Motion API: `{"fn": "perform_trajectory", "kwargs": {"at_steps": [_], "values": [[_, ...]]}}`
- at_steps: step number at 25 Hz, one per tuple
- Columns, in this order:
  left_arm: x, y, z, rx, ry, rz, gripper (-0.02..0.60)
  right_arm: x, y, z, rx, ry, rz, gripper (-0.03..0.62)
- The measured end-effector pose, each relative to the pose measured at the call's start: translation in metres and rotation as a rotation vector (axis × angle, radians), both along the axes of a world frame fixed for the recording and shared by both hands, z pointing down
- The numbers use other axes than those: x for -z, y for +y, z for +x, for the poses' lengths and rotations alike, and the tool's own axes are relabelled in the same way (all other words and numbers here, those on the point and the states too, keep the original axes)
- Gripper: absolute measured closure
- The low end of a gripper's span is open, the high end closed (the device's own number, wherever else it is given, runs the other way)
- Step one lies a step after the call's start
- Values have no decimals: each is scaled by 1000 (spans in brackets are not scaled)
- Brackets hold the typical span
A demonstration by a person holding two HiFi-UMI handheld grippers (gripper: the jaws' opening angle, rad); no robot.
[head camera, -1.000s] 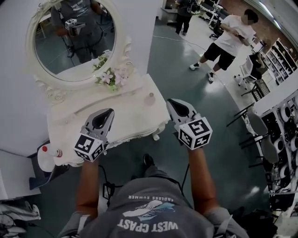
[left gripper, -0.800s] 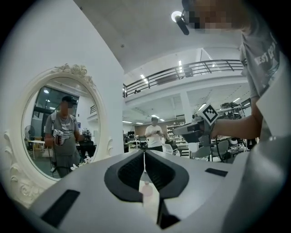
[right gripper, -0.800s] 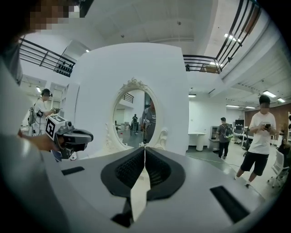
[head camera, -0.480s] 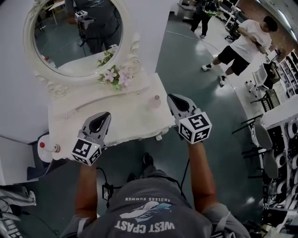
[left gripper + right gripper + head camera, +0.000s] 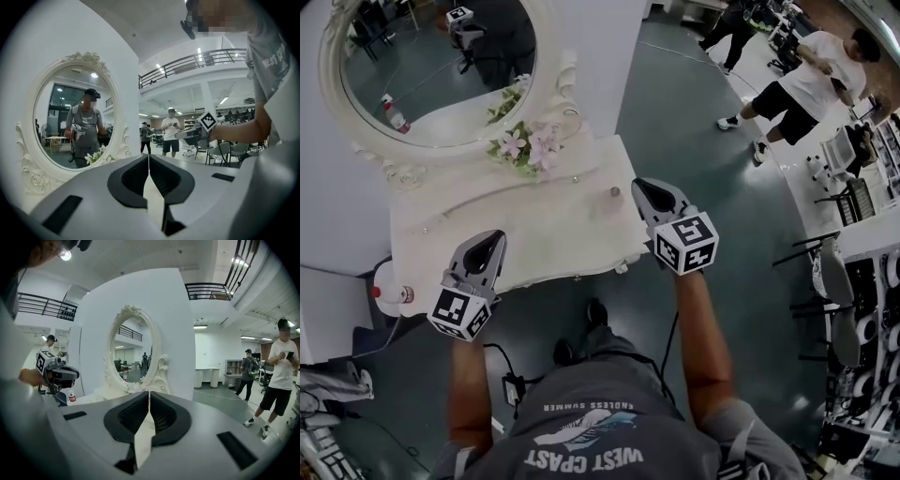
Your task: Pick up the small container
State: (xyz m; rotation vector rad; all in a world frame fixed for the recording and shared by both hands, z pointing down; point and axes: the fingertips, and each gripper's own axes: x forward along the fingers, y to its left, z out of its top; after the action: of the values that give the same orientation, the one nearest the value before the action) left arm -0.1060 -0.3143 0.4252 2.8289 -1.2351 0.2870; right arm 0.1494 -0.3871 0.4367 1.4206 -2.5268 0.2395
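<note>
White dresser (image 5: 516, 225), small container (image 5: 615, 191) just beside right gripper (image 5: 641, 187), seemingly untouched, jaws closed, empty

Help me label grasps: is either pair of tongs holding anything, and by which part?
Nothing is held. The left tongs and right tongs are both shut and empty; the small container stands free on the dresser.

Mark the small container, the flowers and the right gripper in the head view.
small container (image 5: 615, 192): head view, on its top.
flowers (image 5: 525, 147): head view, on the pink blossoms in the middle of the bunch.
right gripper (image 5: 637, 184): head view, midway between its closed fingertips.
</note>
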Motion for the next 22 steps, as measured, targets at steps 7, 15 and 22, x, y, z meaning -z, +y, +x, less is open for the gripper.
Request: {"fn": "perform_trajectory", "kwargs": {"at_steps": [7,15,22], "values": [[-22,-10,2,19,-28,-46,558,-38,-28,9,9,-5,-48,550],[-45,-20,-1,38,-48,-98,558,-84,-54,7,23,-10,-103,522],[-61,-28,-10,64,-54,-133,558,-124,-72,1,33,19,-144,475]]}}
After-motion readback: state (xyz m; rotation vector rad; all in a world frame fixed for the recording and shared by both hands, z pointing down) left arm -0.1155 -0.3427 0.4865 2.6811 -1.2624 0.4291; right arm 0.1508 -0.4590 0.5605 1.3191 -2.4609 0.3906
